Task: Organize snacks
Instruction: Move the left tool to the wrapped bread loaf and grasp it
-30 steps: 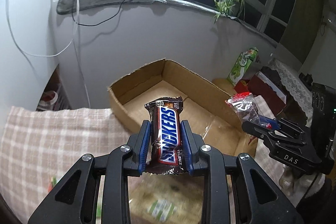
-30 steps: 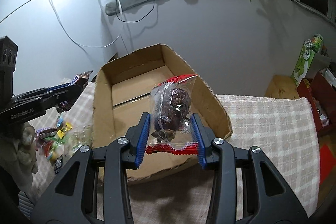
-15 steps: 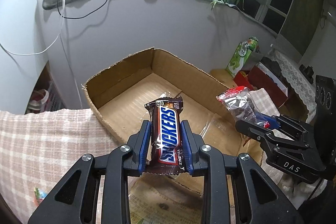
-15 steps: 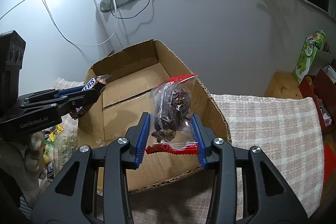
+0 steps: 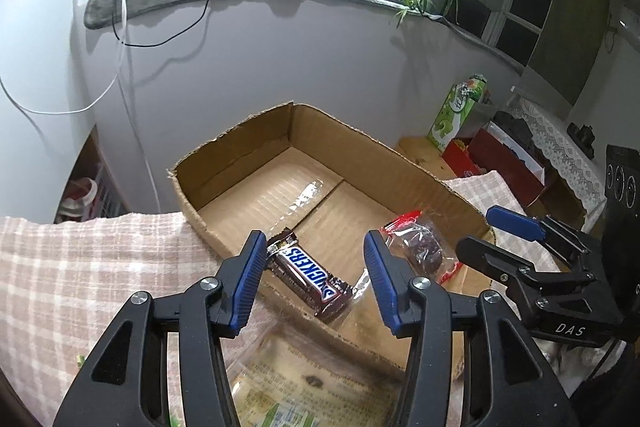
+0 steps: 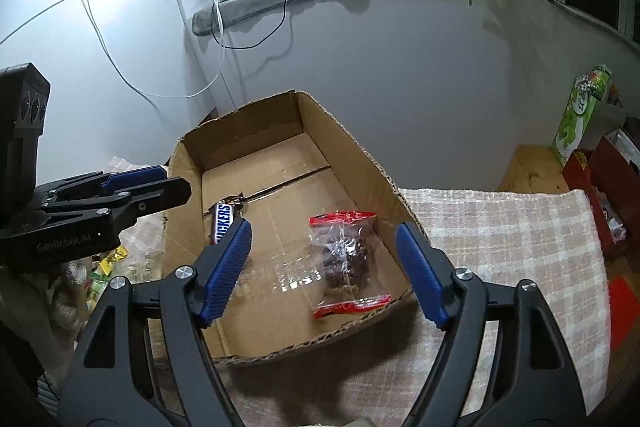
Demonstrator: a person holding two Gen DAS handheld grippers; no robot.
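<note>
Left wrist view: left gripper (image 5: 315,269) jaws have just been opening, now wide, nothing clamped; Snickers bar (image 5: 307,274) lies flat on the floor of the cardboard box (image 5: 360,147) against its near left wall; right wrist view: right gripper (image 6: 325,269) jaws have likewise just been opening, wide and empty; clear red-edged snack bag (image 6: 345,259) lies on the box floor near the near right corner; bar and bag apart; box sits on a checked cloth (image 6: 500,235) over the counter; loose snacks (image 6: 108,263) lie beside the box's left wall.
</note>
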